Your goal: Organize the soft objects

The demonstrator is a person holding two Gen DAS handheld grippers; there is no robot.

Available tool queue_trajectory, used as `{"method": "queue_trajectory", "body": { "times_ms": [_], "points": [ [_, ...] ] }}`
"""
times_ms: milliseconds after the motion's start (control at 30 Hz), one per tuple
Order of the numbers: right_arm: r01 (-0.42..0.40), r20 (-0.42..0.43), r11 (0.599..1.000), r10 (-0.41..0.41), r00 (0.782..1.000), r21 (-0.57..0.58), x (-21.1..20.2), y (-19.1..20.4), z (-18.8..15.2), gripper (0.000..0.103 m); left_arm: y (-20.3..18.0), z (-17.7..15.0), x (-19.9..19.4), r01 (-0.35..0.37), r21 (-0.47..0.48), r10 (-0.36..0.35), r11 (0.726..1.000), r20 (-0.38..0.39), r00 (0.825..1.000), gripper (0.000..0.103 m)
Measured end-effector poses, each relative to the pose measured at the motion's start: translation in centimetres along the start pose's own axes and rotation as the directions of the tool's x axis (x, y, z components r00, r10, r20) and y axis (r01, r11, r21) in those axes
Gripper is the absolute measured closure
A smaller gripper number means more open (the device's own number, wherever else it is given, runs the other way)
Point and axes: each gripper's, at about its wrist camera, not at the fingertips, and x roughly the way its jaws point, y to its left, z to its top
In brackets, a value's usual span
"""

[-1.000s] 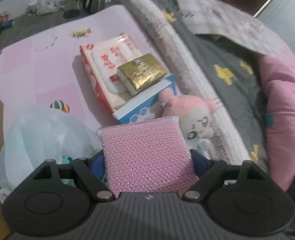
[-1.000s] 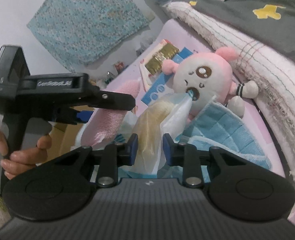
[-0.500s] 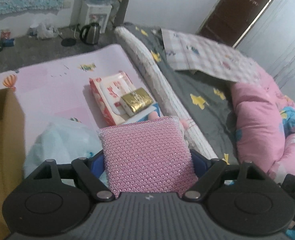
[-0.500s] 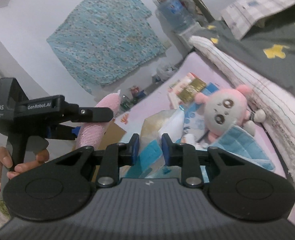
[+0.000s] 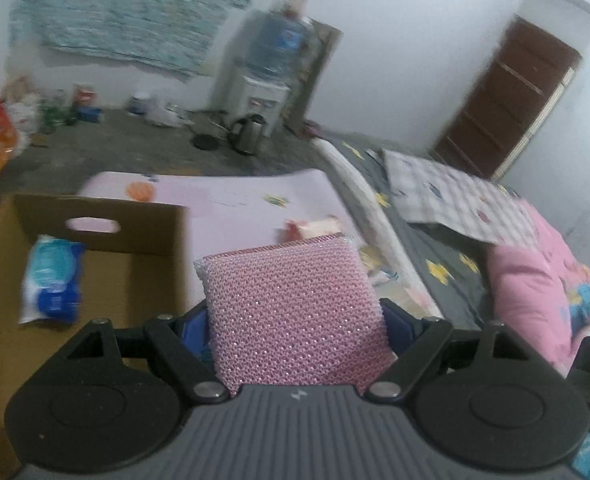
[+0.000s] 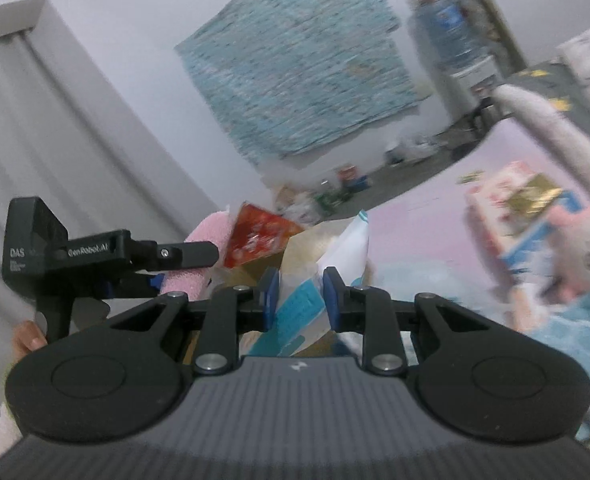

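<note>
The pink sponge (image 5: 295,312) is being clamped by the left gripper (image 5: 295,324); release is being advised over the cardboard box (image 5: 95,216) at ten o'clock, while a plastic packet (image 6: 315,280) is being pinched by the right gripper (image 6: 301,296).

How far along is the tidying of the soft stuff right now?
Done: one blue wipes pack lies in the cardboard box. In hand: left gripper holds the pink sponge; right gripper holds a plastic bag. Left: plush doll and tissue packs on the mat.

Pink sponge (image 5: 295,304): glittery rough mesh. Box (image 5: 95,220): matt cardboard. Kettle (image 5: 248,134): shiny metal. Packet (image 6: 327,268): glossy plastic.
</note>
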Motion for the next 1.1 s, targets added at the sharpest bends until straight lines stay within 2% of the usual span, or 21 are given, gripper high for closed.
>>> {"method": "queue_trajectory", "body": {
  "times_ms": [233,400,600,767,933,1000,1100],
  "points": [
    [-0.100,-0.095,0.995,0.099,0.991,-0.003,7.5,5.2,-0.4,0.080,8.1,0.0,-1.4,-0.109,-0.089,0.112,0.990,0.031,0.993,0.017],
    [-0.093,-0.171,0.996,0.092,0.981,0.001,14.0,7.4,-1.0,0.080,13.5,0.5,-0.3,-0.148,-0.171,0.152,0.974,0.011,0.988,0.018],
    [-0.008,-0.277,1.000,0.000,0.961,-0.027,23.5,9.2,-1.4,0.080,18.7,1.1,1.2,-0.196,-0.234,0.200,0.952,-0.008,0.980,0.018],
    [0.068,-0.346,0.996,-0.083,0.934,-0.055,30.9,9.6,-1.5,0.080,21.2,1.2,1.8,-0.241,-0.223,0.244,0.945,-0.011,0.970,0.017],
    [0.126,-0.414,0.991,-0.134,0.900,-0.045,36.3,9.1,-2.2,0.080,22.7,1.5,2.3,-0.262,-0.229,0.265,0.937,-0.021,0.964,0.017],
    [0.160,-0.434,0.985,-0.174,0.884,-0.068,38.3,8.8,-2.4,0.080,23.2,1.5,2.4,-0.263,-0.237,0.265,0.935,-0.023,0.964,0.017],
    [0.177,-0.438,0.976,-0.214,0.873,-0.124,40.7,9.1,-3.1,0.080,24.0,1.4,2.6,-0.257,-0.252,0.259,0.933,-0.027,0.965,0.017]
  ]
}}
